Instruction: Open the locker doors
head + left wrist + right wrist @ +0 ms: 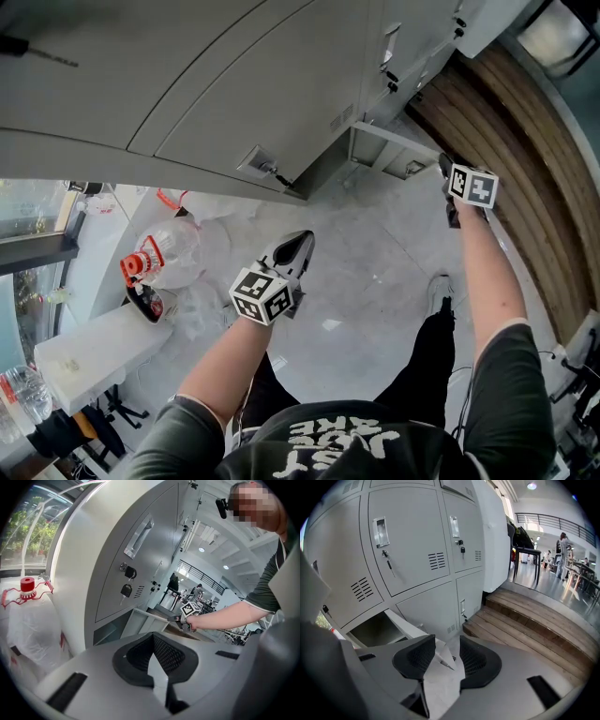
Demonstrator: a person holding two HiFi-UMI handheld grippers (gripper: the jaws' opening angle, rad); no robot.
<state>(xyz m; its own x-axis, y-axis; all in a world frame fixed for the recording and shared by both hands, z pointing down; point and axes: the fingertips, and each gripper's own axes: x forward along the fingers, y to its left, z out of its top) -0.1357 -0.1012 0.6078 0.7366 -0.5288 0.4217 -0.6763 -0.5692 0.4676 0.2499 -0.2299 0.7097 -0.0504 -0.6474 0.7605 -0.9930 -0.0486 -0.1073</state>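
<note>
Head view – lockers: grey lockers [234, 84] across the top, from 9 to 1 o'clock.
Head view – open door: low open door [398, 139] at 1 o'clock, swung out over the floor.
Head view – right gripper: right gripper [447, 169] at 2 o'clock, just beside that door's free end; by far the nearer hand.
Head view – left gripper: left gripper [296, 251] at centre, well apart from every door.
Left gripper view – jaws: pressed together, nothing between them.
Left gripper view – closed door: tall closed door [140, 559] at 11 o'clock, keys hanging in it, untouched.
Left gripper view – hard to tell: right gripper at the open door at 1 o'clock, too small to judge contact.
Right gripper view – jaws: apart, the open door's thin free edge lying in the gap; pads not visibly pressing on it.
Right gripper view – door axis: panel running from 10 o'clock down toward the jaws, bare compartment at 9 o'clock.
Right gripper view – likely next: lower closed door [436, 606] at 12 o'clock.
Right gripper view – cut off: door's near end hidden behind the jaws.
</note>
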